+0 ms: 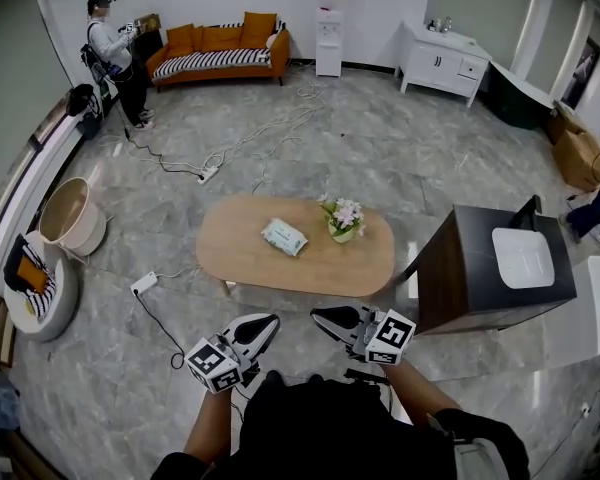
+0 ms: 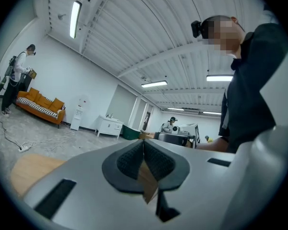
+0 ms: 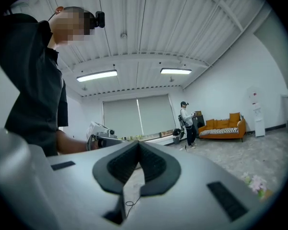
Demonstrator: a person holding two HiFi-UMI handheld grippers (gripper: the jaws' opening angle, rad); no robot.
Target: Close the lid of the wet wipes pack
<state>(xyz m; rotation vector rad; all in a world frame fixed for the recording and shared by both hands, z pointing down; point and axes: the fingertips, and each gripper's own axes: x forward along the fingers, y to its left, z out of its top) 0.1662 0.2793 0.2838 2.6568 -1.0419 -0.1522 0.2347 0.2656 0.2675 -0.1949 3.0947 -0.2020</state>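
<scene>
Head view looks steeply down on a person in dark clothes standing on a grey marble-pattern floor (image 1: 380,158), with both grippers held low and close to the body, well short of an oval light wooden desk (image 1: 330,268) ahead. On the desk lies a pale green and white wet wipes pack (image 1: 284,236), flat and near the middle, with a small pot of pink and white flowers (image 1: 343,218) just to its right; the pack is too small to tell how its lid sits. The left tongs (image 1: 268,321) and the right tongs (image 1: 320,315) point toward each other, near but apart, each gripper carrying its marker cube. Left gripper view shows the left tongs (image 2: 143,143) closed, dark ribbed pads meeting at the tips with nothing held. Right gripper view shows the right tongs (image 3: 138,143) likewise closed on nothing. To the right of the desk stands a dark cabinet (image 1: 470,268) with a white basin (image 1: 523,256) on top. Far back, an orange sofa (image 1: 220,48) sits against the white wall, and another person (image 1: 115,58) stands beside it
</scene>
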